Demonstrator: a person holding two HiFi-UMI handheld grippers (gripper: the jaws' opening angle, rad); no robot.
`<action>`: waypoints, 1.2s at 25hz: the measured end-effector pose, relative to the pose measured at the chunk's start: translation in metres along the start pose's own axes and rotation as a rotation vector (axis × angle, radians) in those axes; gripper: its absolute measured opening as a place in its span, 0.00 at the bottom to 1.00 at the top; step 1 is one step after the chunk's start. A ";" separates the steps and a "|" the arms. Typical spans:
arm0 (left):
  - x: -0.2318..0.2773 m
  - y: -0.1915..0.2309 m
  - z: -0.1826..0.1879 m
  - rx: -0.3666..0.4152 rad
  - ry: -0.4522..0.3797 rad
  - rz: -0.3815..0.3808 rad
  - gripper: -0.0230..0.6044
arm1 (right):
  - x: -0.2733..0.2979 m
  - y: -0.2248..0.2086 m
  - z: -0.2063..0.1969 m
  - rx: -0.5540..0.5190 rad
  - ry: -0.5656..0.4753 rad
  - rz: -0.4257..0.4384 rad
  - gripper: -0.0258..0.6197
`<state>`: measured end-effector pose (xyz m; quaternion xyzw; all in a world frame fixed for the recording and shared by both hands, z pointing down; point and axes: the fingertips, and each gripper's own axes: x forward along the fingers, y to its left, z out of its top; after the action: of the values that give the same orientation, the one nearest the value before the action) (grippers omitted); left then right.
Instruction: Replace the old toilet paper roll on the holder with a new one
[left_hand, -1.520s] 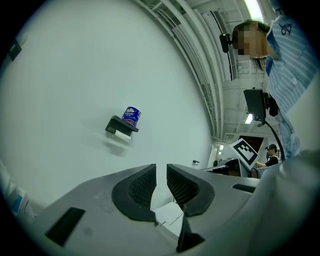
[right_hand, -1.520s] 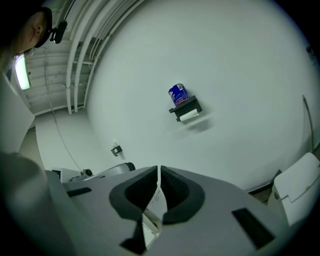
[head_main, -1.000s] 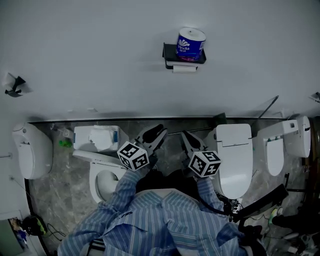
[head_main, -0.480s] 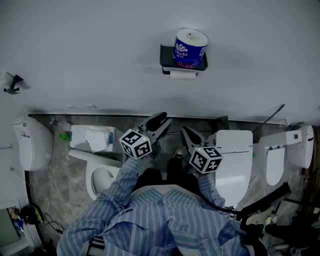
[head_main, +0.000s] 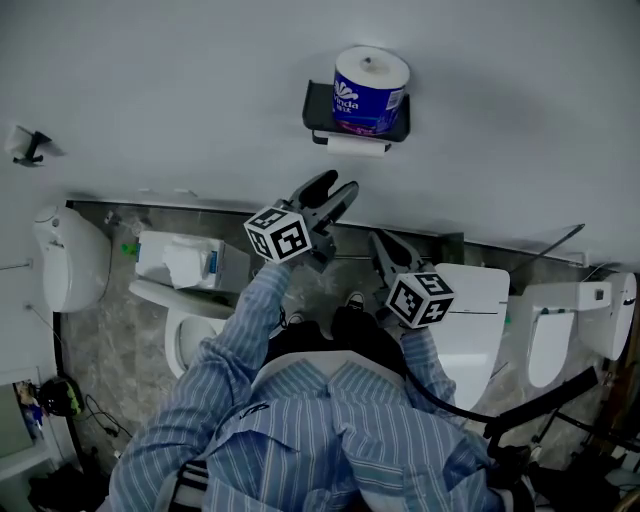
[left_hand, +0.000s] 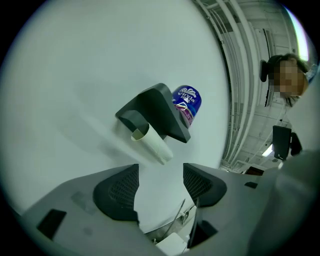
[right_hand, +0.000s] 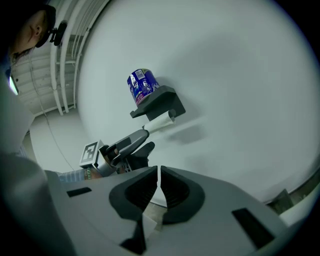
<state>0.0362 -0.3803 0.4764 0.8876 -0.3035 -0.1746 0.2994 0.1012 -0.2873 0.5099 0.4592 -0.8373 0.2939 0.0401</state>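
Observation:
A black holder (head_main: 318, 110) is fixed to the white wall. On its top shelf stands a new roll in blue wrap (head_main: 370, 90). Under the shelf hangs the old roll, a bare pale tube (head_main: 358, 146). My left gripper (head_main: 335, 193) points at the holder from just below it, its jaws opening with nothing between them. In the left gripper view the tube (left_hand: 150, 142) lies just beyond the fingertips (left_hand: 160, 182), apart from them. My right gripper (head_main: 385, 245) is lower and to the right, shut and empty. The right gripper view shows the holder (right_hand: 160, 102) and the new roll (right_hand: 141, 85) well ahead.
Toilets line the floor below the wall: one with a raised lid (head_main: 185, 330) and a tissue pack (head_main: 190, 262) on its tank at left, one with a closed lid (head_main: 470, 320) at right, and others (head_main: 70, 260) further out. A small hook (head_main: 25, 145) sticks out at far left.
Both grippers have moved up towards the holder, the left one further. The left jaws have spread wide. The right jaws stay shut.

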 end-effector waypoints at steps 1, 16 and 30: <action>0.006 0.002 0.000 -0.007 0.001 -0.001 0.44 | 0.001 -0.001 0.004 -0.008 -0.003 0.005 0.07; 0.051 0.019 0.048 -0.419 -0.263 -0.077 0.44 | 0.001 -0.021 0.027 -0.042 -0.040 -0.018 0.07; 0.112 -0.027 0.010 -0.391 -0.078 -0.127 0.36 | -0.045 -0.077 0.042 -0.004 -0.111 -0.163 0.07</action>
<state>0.1280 -0.4396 0.4375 0.8223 -0.2188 -0.2831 0.4425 0.1967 -0.3078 0.4954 0.5412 -0.7988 0.2621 0.0184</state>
